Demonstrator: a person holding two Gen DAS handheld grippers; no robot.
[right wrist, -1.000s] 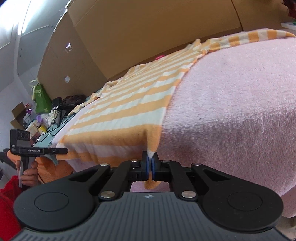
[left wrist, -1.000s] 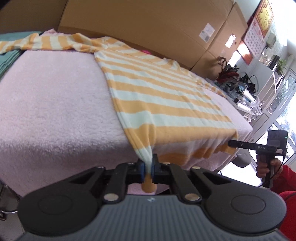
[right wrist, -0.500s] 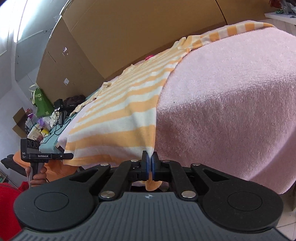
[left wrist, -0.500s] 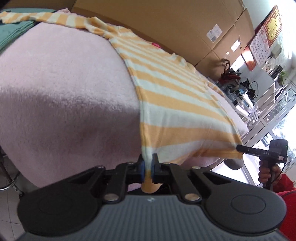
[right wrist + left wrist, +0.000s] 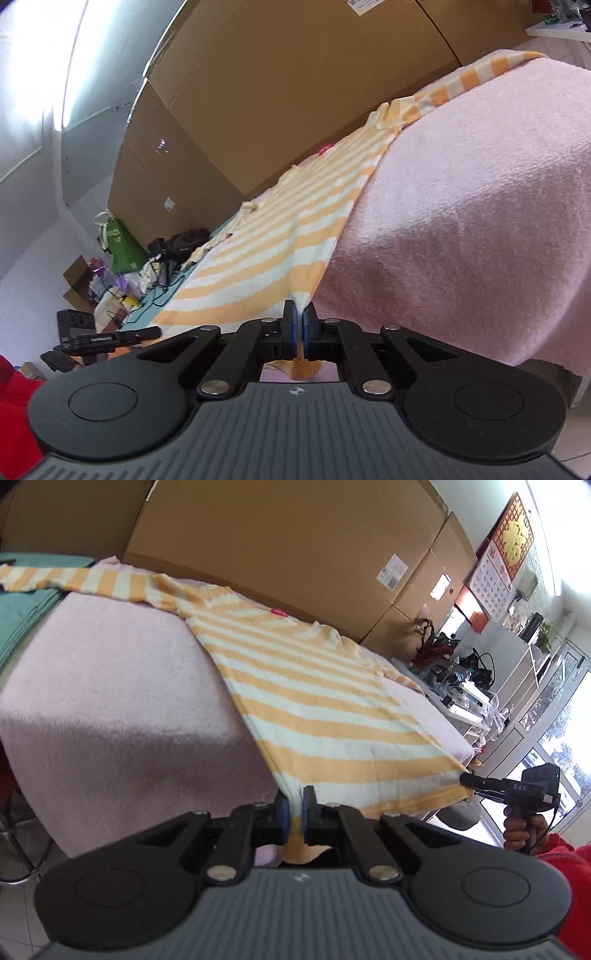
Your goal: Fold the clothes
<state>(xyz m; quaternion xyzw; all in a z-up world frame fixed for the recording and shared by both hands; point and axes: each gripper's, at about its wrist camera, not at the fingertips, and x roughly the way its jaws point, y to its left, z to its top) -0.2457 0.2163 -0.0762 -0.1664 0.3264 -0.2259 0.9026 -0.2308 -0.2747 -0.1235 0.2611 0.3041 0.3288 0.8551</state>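
Striped shirt (image 5: 317,701) in orange and white lies spread along the pink-covered surface (image 5: 110,701), its hem hanging over the near edge and one sleeve stretched toward the cardboard boxes (image 5: 295,546) behind it. The left hand-held gripper (image 5: 294,810) is clenched on one hem corner, and the right hand-held gripper (image 5: 300,326) is clenched on the other; each view shows a tuft of orange cloth pinched between the blue pads.

Compared with half a second ago, both views have swung back up: the left view again shows the far sleeve and more of the top of the pink cover, after dipping low toward the surface's edge. The hem between the two corners now looks drawn straighter and tauter, with less droop below the edge. I judge this as the hem being pulled and levelled, which would suit carrying it away from the edge and over the shirt toward the boxes for a fold.
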